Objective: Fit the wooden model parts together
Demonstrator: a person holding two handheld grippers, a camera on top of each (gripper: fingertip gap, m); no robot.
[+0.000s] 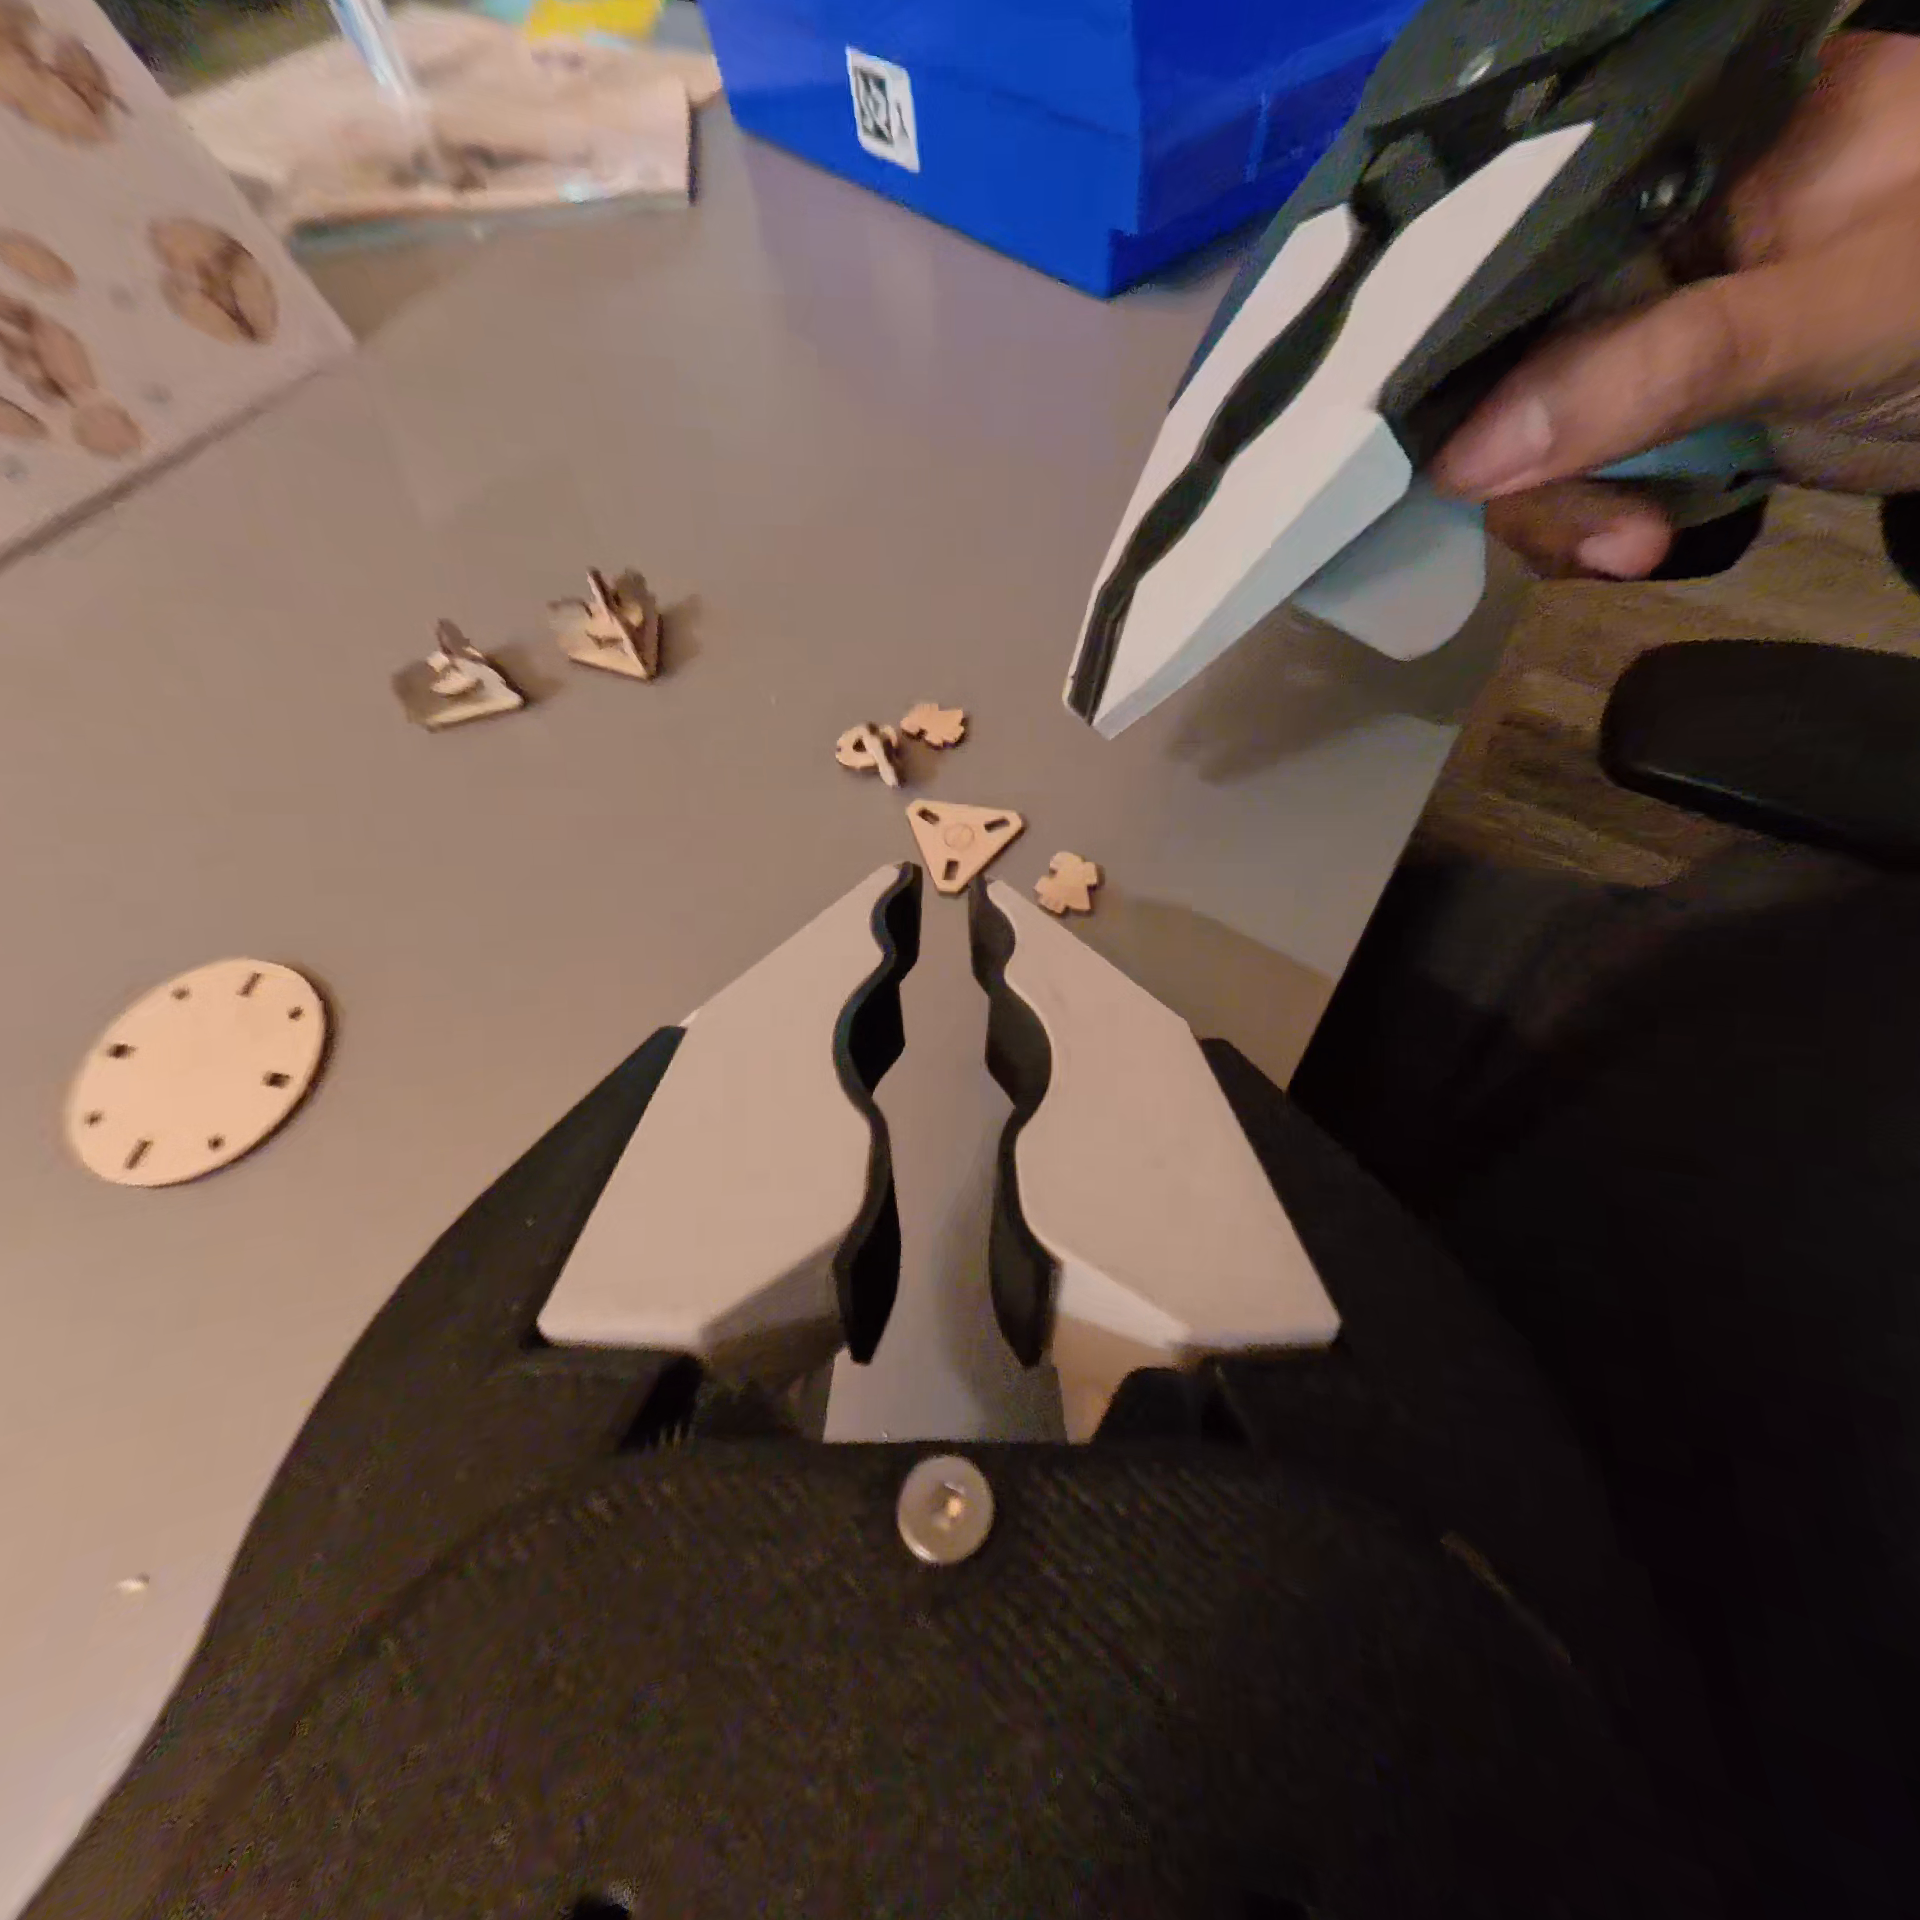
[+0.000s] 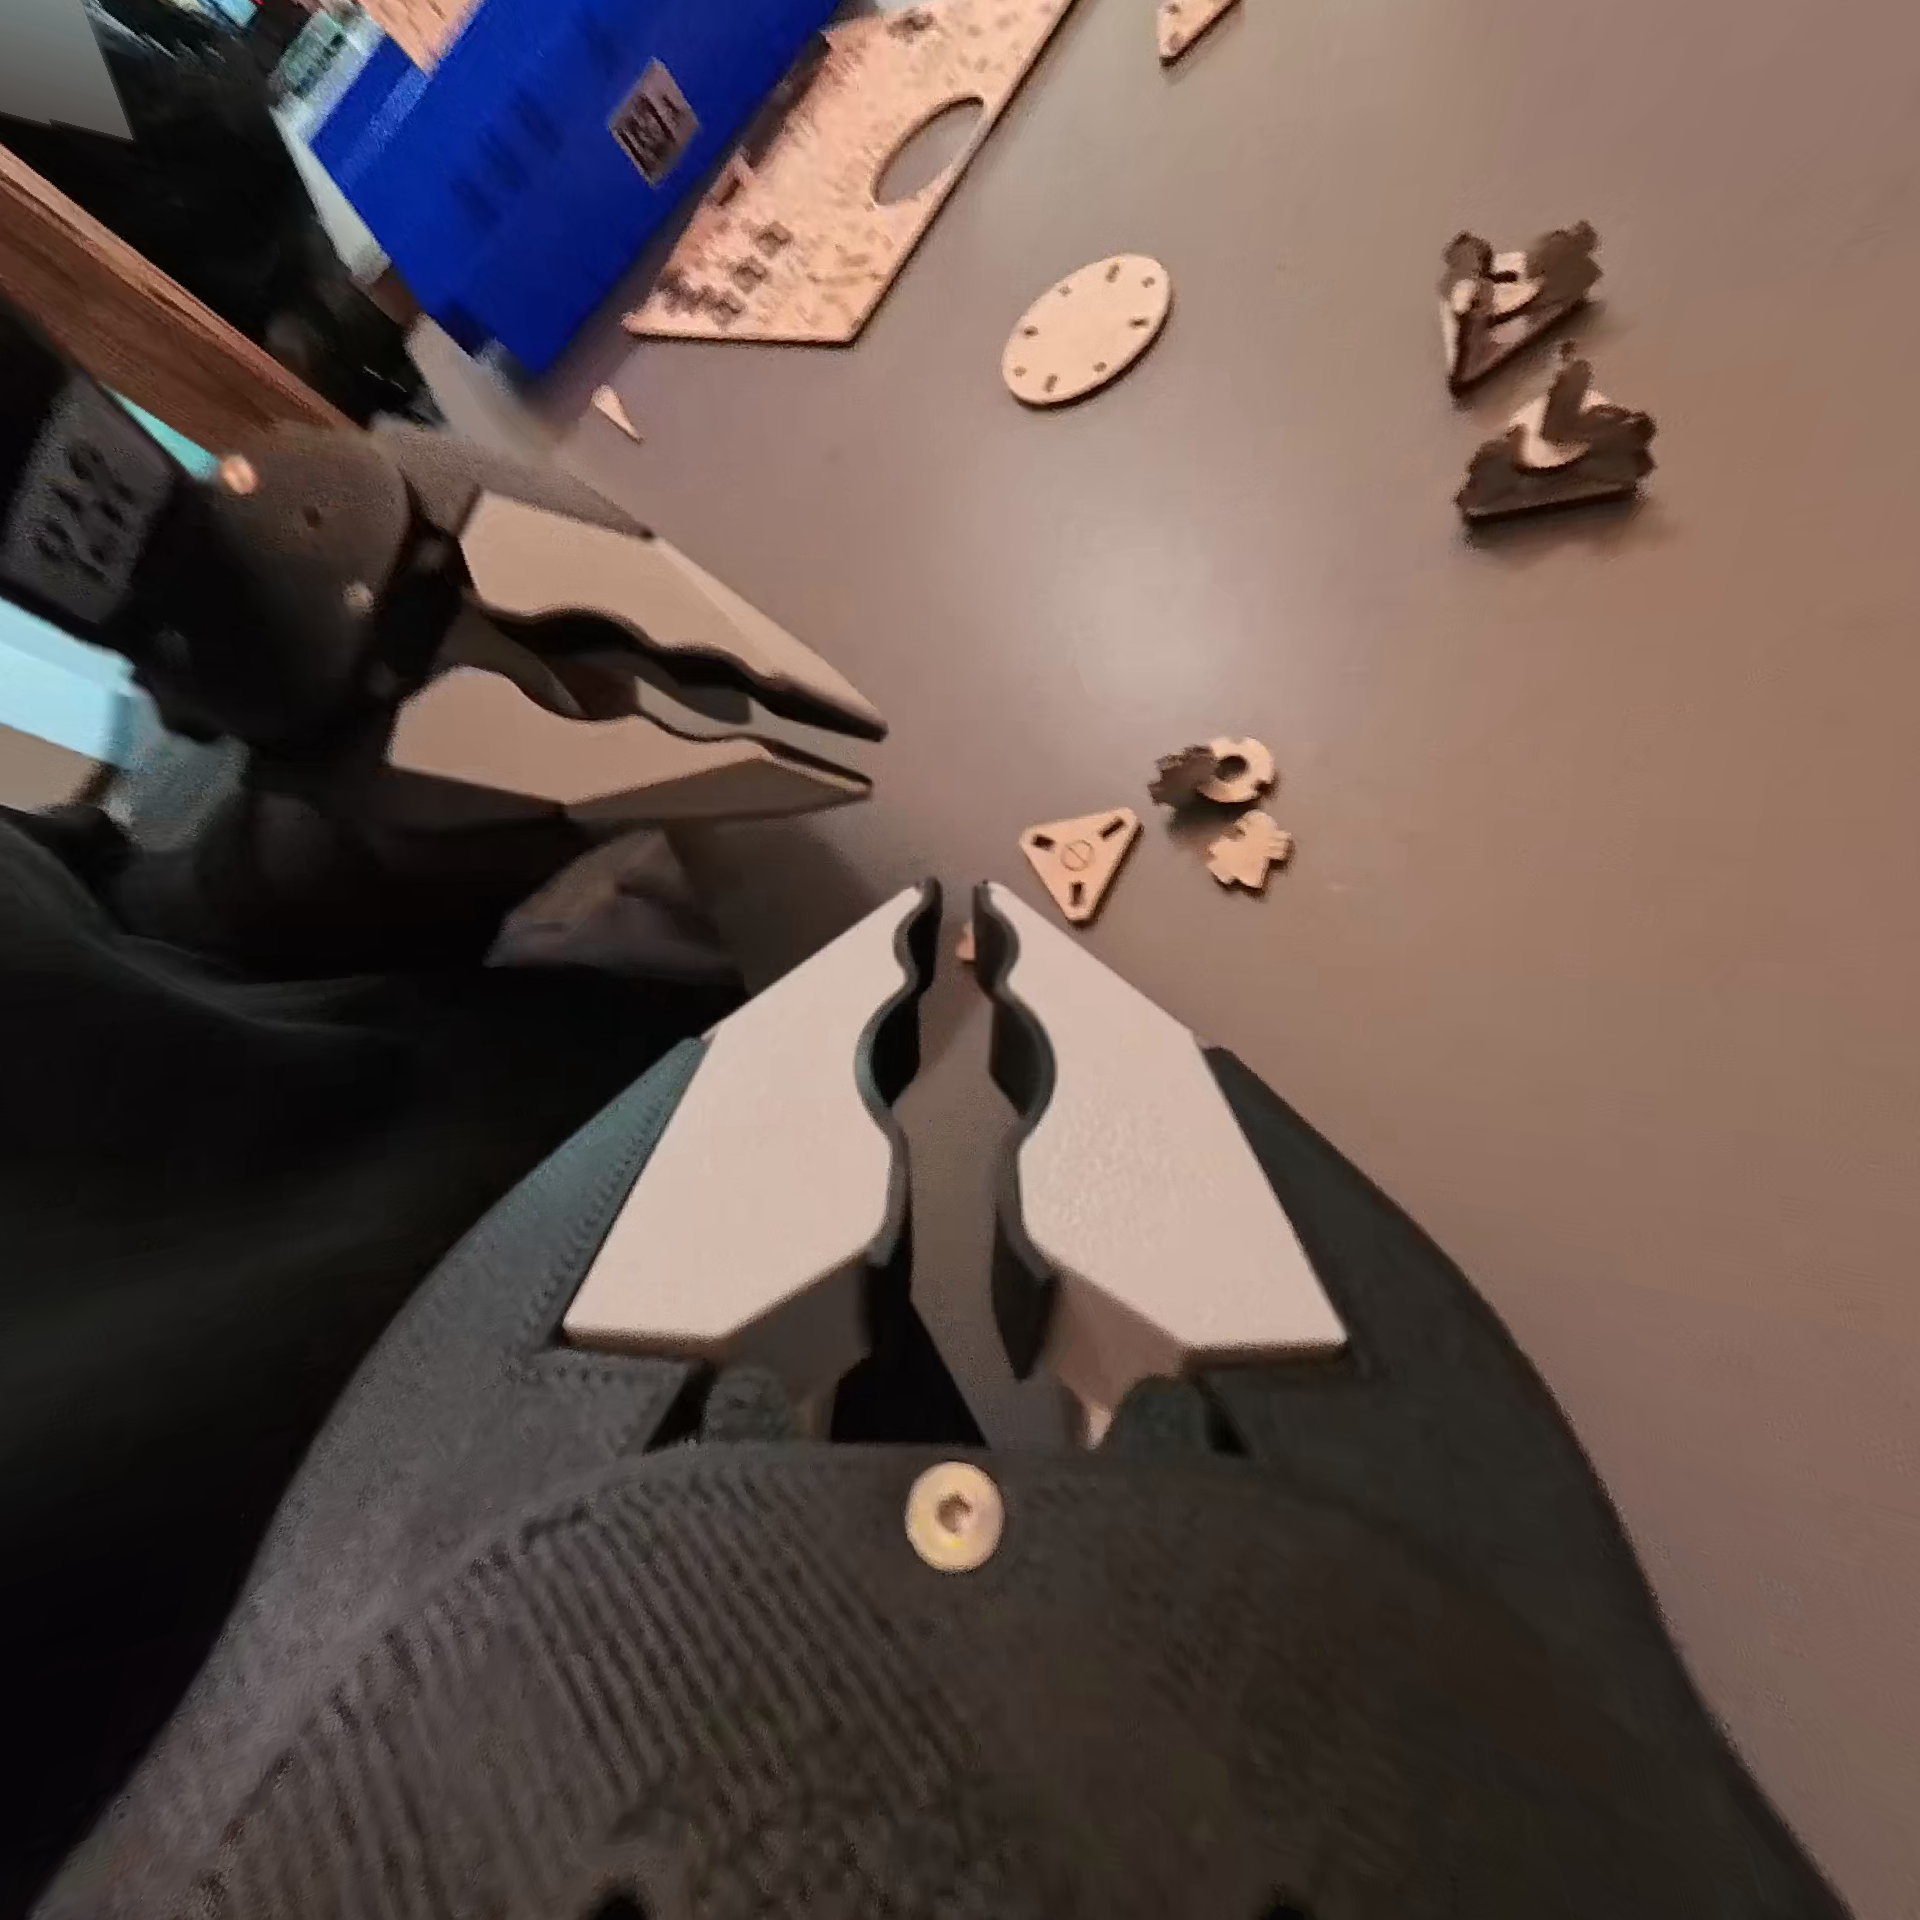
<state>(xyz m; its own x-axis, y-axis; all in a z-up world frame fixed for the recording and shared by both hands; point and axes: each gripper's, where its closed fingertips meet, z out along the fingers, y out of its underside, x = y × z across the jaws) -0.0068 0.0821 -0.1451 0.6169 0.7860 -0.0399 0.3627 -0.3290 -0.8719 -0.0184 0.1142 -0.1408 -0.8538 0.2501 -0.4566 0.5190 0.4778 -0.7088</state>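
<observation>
A flat wooden triangle point(image 1: 964, 840) with three slots lies on the grey table point(image 1: 623, 416), just beyond my left gripper's point(image 1: 945, 888) tips. That gripper is open, with nothing between its pads. Around the triangle lie two clover-shaped pieces point(image 1: 933, 722) point(image 1: 1070, 883) and a small joined pair point(image 1: 871, 750). My right gripper point(image 1: 1091, 717) hovers above them at the upper right. In the right wrist view its fingers point(image 2: 956, 891) stand a narrow slit apart with nothing gripped. A sliver of wood point(image 2: 966, 943) on the table shows behind them. The triangle point(image 2: 1081, 857) and the left gripper point(image 2: 873, 756) also show there.
A slotted wooden disc point(image 1: 197, 1070) lies at the left. Two small assembled models point(image 1: 457, 681) point(image 1: 613, 627) stand farther back. Punched wooden sheets point(image 1: 125, 260) and a blue box point(image 1: 1039, 125) sit at the back. The table edge and a black chair arm point(image 1: 1766, 738) are on the right. Across from one pair of fingers to the other is roughly 4 cm. Between my right fingertips and the triangle point(image 2: 1081, 857) there is roughly 4 cm. The left camera catches it too, in the left wrist view point(image 1: 958, 832).
</observation>
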